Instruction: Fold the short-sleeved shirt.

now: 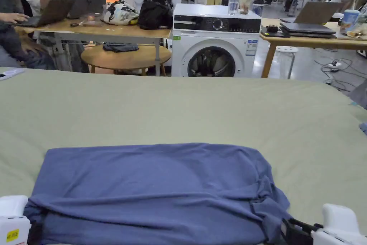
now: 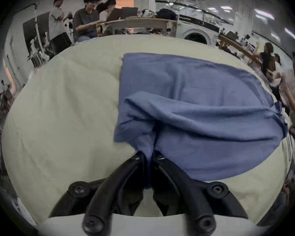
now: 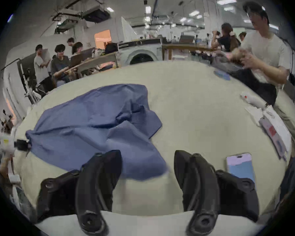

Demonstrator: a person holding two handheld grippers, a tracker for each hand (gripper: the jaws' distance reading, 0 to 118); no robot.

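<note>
While clamped on the shirt [image 2: 194, 103] corner, left hand-held gripper [image 2: 149, 156]; right hand-held gripper [image 3: 147, 156] apart beside shirt. Folded once over; further folds remaining.

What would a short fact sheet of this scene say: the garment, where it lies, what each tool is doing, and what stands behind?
garment: blue shirt, partly folded, wrinkled
surface: pale green table cover
left tool: closed, pinching a bunch of shirt cloth
right tool: jaws apart, gripping nothing, at the shirt's near edge
nearby: phone lying on the cover
background: washing machine, wooden desks, seated people with laptops
</note>
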